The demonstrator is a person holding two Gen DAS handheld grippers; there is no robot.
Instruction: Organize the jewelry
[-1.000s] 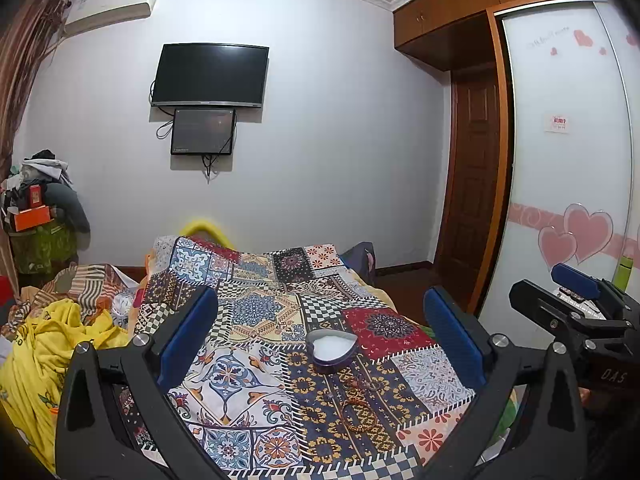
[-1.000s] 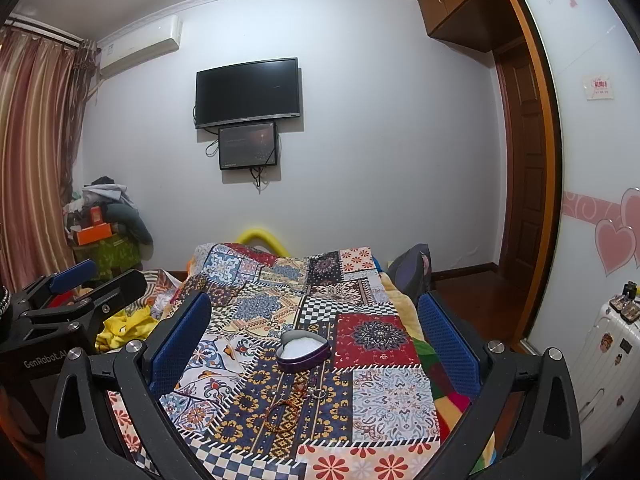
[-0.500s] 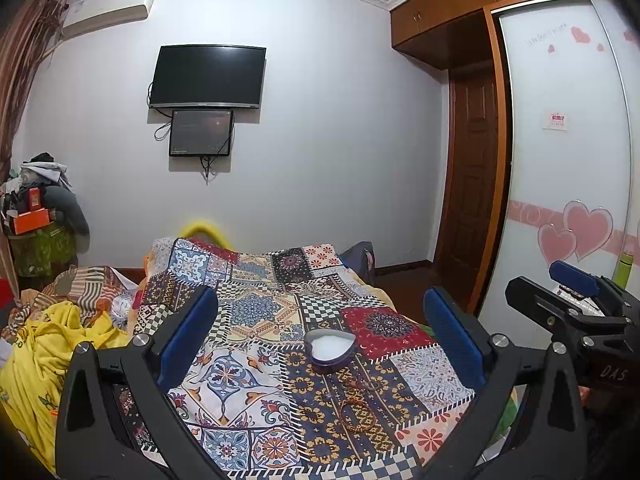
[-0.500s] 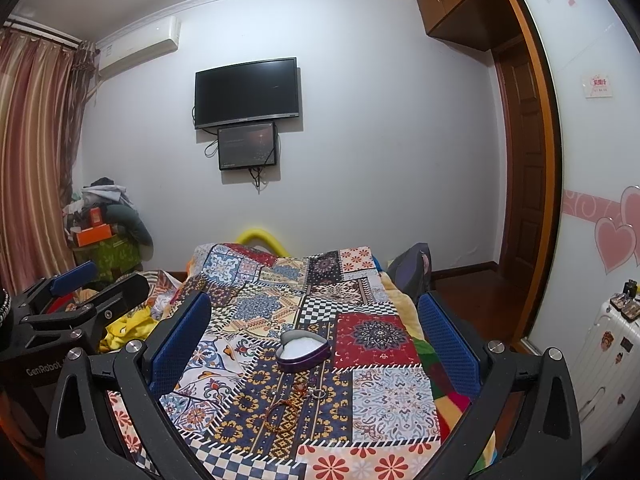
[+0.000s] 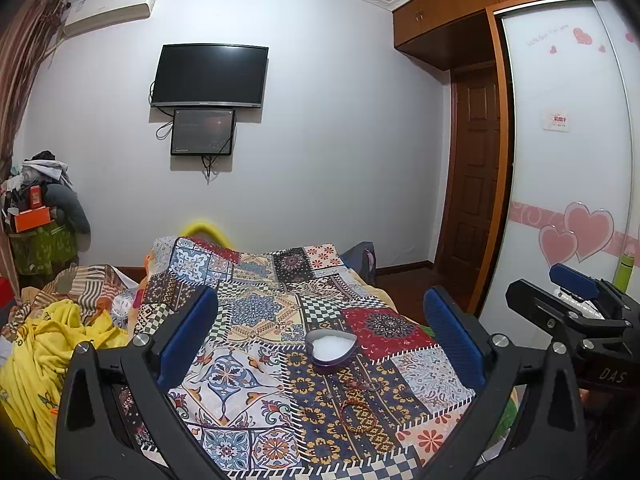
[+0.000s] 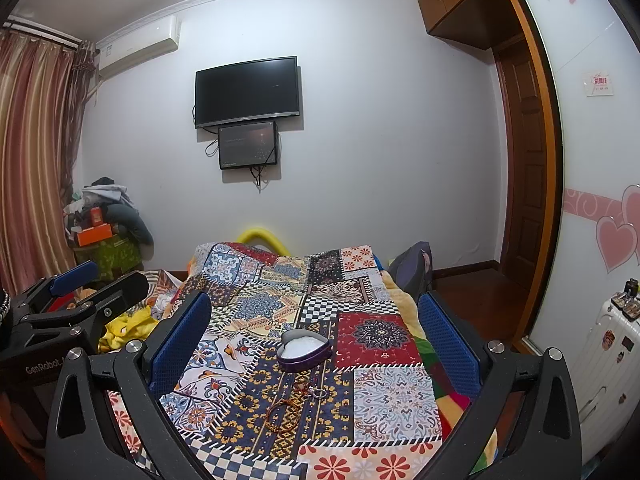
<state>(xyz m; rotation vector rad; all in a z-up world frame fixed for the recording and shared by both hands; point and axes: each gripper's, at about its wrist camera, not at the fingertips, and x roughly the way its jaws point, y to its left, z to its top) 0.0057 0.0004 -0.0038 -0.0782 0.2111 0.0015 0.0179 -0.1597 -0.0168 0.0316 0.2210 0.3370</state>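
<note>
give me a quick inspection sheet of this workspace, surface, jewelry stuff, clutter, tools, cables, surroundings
Surface: bed under a patchwork quilt.
Job's things: open heart-shaped box with white lining; a bracelet and a ring lie on the quilt nearer the cameras, outside the box.
Clutter: yellow cloth heaped left of the bed; pile of clothes and an orange box in the corner.
Grippers: left tool open, empty; right tool open, empty; both above the quilt.
Cables: wires hang below the television and small screen.
Surroundings: door, wardrobe with heart stickers, suitcase.

"GenRobot" on left tool (image 6: 48, 364), perhaps "DAS" on right tool (image 5: 608, 376)
</note>
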